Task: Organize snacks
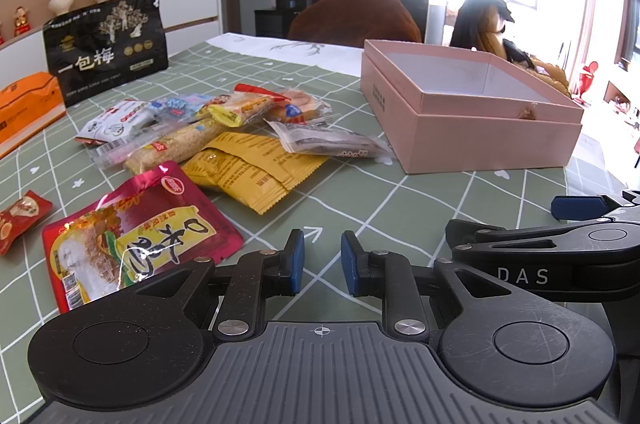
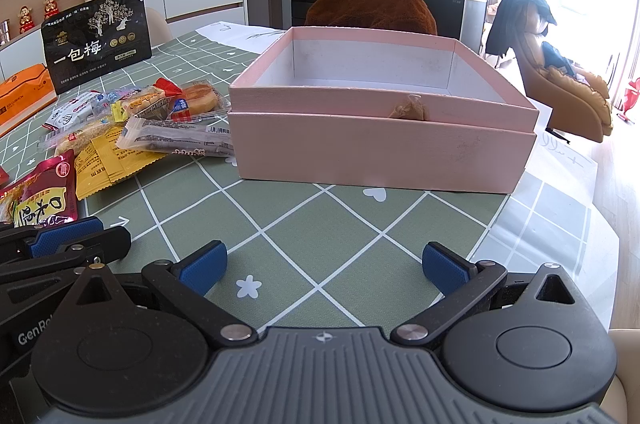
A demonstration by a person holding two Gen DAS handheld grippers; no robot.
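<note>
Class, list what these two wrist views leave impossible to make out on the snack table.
- Pink box floor: both views, hidden by its near wall.
- Red pouch lower edge: left view, behind the left gripper.
- Orange box: cut off by the left frame edge.
- Yellow packets' print: too small.
- Window area: overexposed.

Both wrist views low over table, sharing pink box point(image 1: 472, 120)

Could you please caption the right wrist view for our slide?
Open right gripper faces an empty pink cardboard box, snack packets piled left.
</note>
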